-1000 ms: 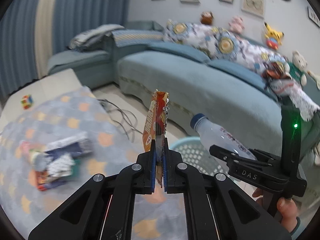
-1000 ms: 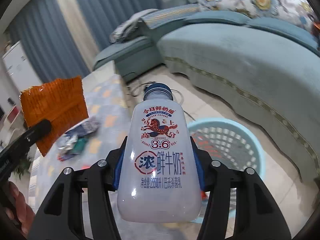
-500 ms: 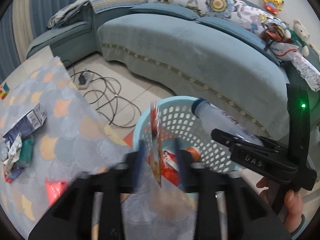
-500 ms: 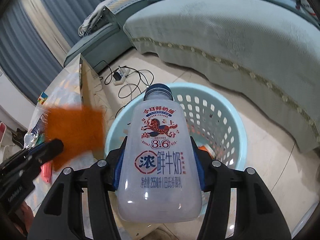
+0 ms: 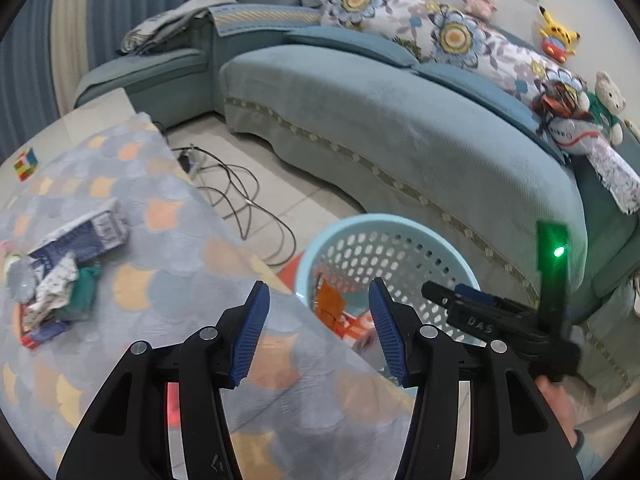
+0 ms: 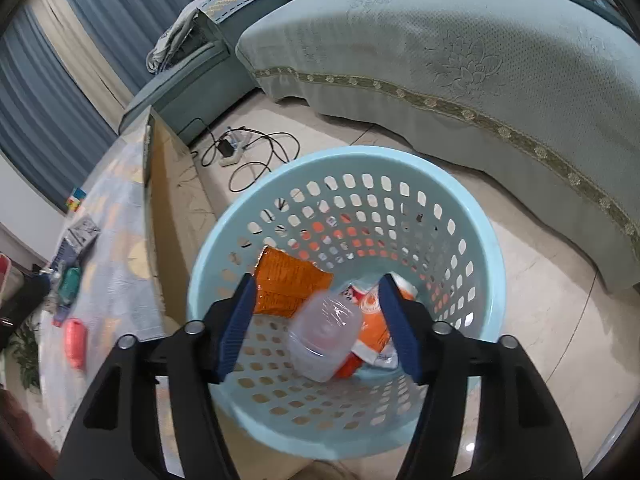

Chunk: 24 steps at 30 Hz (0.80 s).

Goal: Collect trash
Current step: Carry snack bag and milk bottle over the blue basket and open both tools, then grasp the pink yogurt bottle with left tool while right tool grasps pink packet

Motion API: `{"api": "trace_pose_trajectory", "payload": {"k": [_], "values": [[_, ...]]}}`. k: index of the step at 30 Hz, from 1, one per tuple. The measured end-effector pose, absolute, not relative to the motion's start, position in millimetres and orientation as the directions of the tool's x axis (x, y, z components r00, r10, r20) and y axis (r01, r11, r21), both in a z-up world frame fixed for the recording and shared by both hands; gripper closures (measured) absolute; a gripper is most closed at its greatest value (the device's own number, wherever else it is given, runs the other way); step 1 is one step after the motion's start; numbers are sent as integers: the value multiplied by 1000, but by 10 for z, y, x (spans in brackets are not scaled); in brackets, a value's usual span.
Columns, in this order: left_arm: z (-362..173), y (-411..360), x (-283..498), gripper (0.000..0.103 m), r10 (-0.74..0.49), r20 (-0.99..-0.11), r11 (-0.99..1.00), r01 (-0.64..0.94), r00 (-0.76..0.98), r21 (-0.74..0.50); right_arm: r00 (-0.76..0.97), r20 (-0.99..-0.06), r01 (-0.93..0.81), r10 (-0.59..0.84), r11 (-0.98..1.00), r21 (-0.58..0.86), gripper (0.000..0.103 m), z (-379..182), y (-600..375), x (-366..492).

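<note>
- Both grippers spread wide and holding nothing: left gripper [image 5: 318, 320], right gripper [image 6: 316, 316].
- Bottle [image 6: 324, 338] and orange wrapper [image 6: 288, 286] lying inside the light blue basket [image 6: 486, 248], directly under the right gripper.
- Remaining trash pile [image 5: 60, 276] on the patterned table cover [image 5: 180, 248], at about 10 o'clock from the left gripper; long axis of the blue carton [image 5: 80, 236] running roughly from 8 to 2 o'clock.
- Left gripper clearly nearer to the pile; probably the one for the next pick.
- Nothing standing between left gripper and pile; only bare cover.
- Cables [image 5: 240, 196] on the floor at 12 o'clock, sofa [image 5: 400, 120] behind the basket, both out of the path.
</note>
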<state>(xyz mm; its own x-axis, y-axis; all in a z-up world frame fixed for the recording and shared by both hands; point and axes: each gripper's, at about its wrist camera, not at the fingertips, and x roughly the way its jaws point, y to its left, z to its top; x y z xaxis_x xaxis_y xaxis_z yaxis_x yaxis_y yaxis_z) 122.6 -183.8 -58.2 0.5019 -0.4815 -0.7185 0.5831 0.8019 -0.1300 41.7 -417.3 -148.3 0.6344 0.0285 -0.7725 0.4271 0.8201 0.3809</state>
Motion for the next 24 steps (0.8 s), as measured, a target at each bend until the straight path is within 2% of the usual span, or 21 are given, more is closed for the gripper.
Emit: {"api": "trace_pose_trajectory", "payload": {"k": [7, 12, 19, 24], "values": [[-314, -1234, 1402, 51, -462, -671, 861, 474, 580, -183, 642, -765, 433, -51, 847, 307, 41, -1732, -4170, 578], [-198, -625, 1598, 51, -362, -651, 927, 332, 668, -174, 639, -769, 444, -40, 835, 326, 41, -1929, -4212, 694], [-222, 263, 1803, 48, -311, -641, 943, 145, 702, -299, 669, -742, 399, -36, 860, 318, 41, -1878, -4117, 894], [-355, 707, 1890, 48, -304, -646, 925, 54, 700, -377, 662, -747, 373, -60, 891, 259, 41, -1828, -3940, 1016]]}}
